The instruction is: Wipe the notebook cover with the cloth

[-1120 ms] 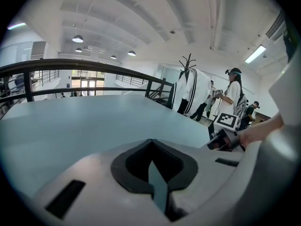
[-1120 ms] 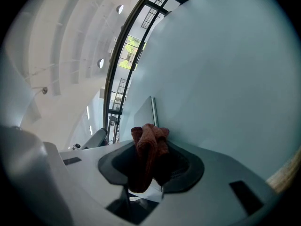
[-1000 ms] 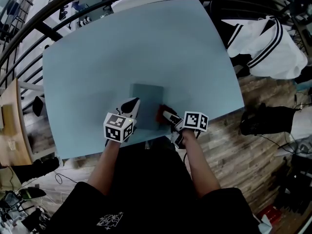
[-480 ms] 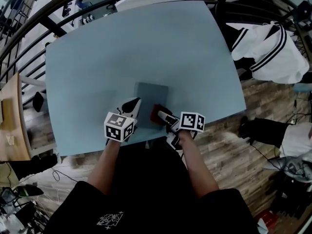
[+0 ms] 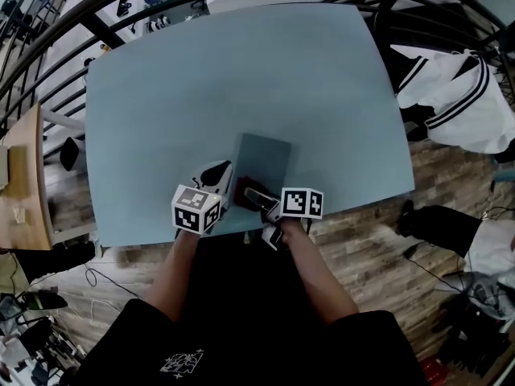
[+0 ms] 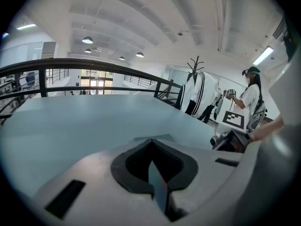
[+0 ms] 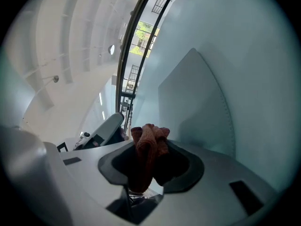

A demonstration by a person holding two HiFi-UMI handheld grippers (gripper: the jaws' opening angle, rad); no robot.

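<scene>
My left gripper (image 5: 219, 174), jaws pressed together on nothing, is just left of the flat grey-blue rectangular notebook (image 5: 265, 158), which lies close to the near edge of the pale blue tabletop (image 5: 201, 79). My right gripper (image 5: 256, 197) clamps the bunched rust-red cloth (image 7: 148, 142) at the notebook's near corner. Bare tabletop spreads wide beyond.
</scene>
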